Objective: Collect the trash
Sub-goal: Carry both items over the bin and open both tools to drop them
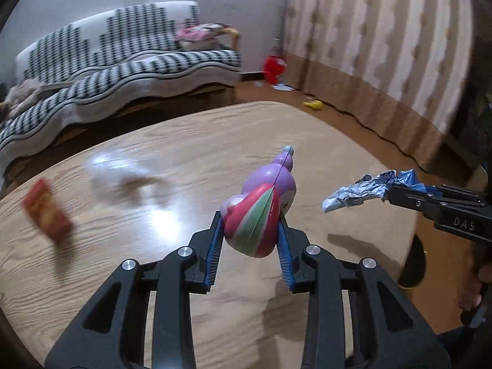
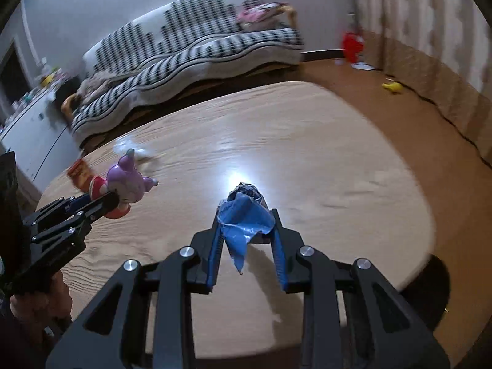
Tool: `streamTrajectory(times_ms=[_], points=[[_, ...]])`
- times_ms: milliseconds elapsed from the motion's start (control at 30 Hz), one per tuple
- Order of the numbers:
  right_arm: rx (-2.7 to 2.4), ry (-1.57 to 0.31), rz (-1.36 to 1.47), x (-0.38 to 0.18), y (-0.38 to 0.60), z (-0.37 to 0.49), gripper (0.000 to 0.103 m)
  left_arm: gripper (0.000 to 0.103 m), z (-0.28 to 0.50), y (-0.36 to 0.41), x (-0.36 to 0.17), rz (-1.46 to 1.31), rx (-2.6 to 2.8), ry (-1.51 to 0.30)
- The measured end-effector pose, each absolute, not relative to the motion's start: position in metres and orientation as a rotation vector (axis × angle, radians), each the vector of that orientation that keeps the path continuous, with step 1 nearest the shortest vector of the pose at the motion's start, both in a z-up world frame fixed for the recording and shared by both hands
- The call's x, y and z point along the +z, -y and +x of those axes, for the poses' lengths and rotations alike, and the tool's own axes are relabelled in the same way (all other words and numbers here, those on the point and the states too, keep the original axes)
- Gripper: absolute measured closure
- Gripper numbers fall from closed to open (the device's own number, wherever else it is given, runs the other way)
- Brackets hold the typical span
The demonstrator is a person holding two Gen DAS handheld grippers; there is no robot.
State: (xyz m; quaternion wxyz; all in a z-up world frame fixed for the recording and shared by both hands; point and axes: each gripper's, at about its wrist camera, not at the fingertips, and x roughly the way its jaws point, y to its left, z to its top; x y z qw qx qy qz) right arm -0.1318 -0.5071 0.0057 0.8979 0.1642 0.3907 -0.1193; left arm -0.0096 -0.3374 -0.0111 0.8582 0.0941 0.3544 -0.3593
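Note:
My left gripper [image 1: 250,224] is shut on a purple and pink squishy toy [image 1: 261,209] and holds it above the wooden table [image 1: 184,153]. My right gripper [image 2: 246,218] is shut on a crumpled blue and silver wrapper [image 2: 244,215], also held above the table. The wrapper [image 1: 363,189] and right gripper [image 1: 388,191] show at the right of the left wrist view. The toy [image 2: 129,184] and left gripper [image 2: 114,200] show at the left of the right wrist view. A red carton [image 1: 46,212] and a blurred white scrap [image 1: 120,172] lie on the table's left.
A striped sofa [image 1: 117,61] stands beyond the table. A red object [image 1: 273,66] and a yellow toy [image 1: 313,104] lie on the floor by the curtain [image 1: 384,46]. A white cabinet [image 2: 33,132] stands at far left. A dark bin rim [image 1: 413,264] shows beside the table's right edge.

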Motion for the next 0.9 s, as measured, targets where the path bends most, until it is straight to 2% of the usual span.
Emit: streamTrajectory(times_ms=[533,900], points=[[-0.630,-0.824,0.495,-0.028,0.674,-0.340,0.074,0.071,-0.124,0.524,-0.040,0.285,-1.056,-0.778],[-0.756,-0.976,0.649,-0.081,0.727,-0.391,0.074,0.071,-0.182,0.593,-0.066,0.366,-1.194,-0.808]])
